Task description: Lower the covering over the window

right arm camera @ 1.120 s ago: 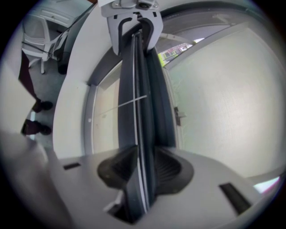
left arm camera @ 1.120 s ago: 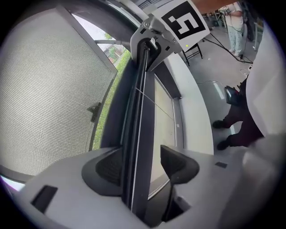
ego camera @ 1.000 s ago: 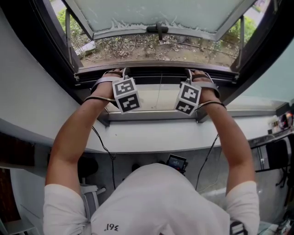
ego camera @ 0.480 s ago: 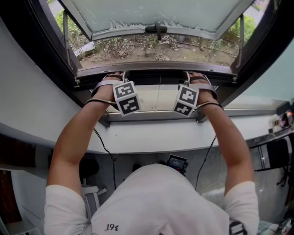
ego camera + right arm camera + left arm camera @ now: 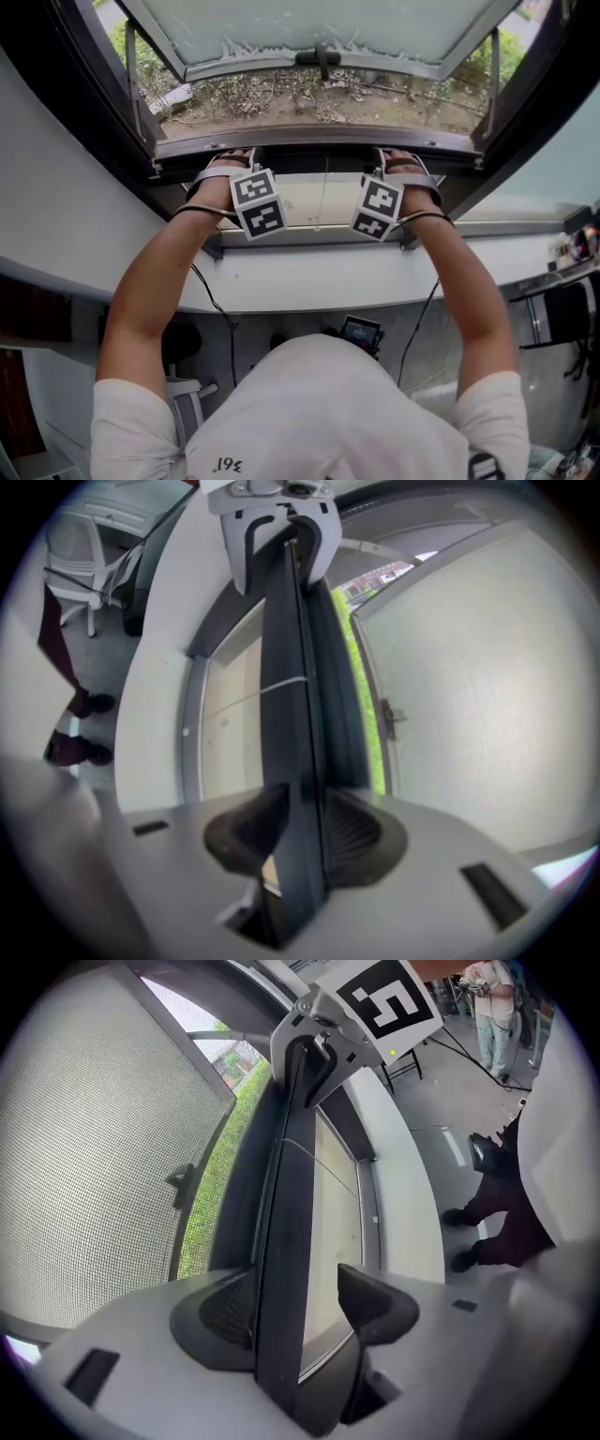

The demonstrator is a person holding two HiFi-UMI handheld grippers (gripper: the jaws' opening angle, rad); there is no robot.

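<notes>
The covering's dark bar (image 5: 319,164) (image 5: 286,1241) (image 5: 295,761) is seen low across the window opening, just above the pale sill (image 5: 309,272). It is pinched between the pads of the right gripper (image 5: 398,155) (image 5: 302,832). The left gripper (image 5: 230,155) (image 5: 300,1302) is set astride it with jaws spread: one pad is laid against the bar, the other is held clear.

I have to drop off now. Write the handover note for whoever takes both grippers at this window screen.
Left gripper: open. The screen's dark bottom rail runs between its jaws, one pad on it, the other clear.
Right gripper: shut on the same rail.
The rail sits low, by the window frame's bottom edge, and the mesh spans the opening.
Done: screen looks pulled down.
Left: check the rail is seated, which I cannot tell, then release.
</notes>
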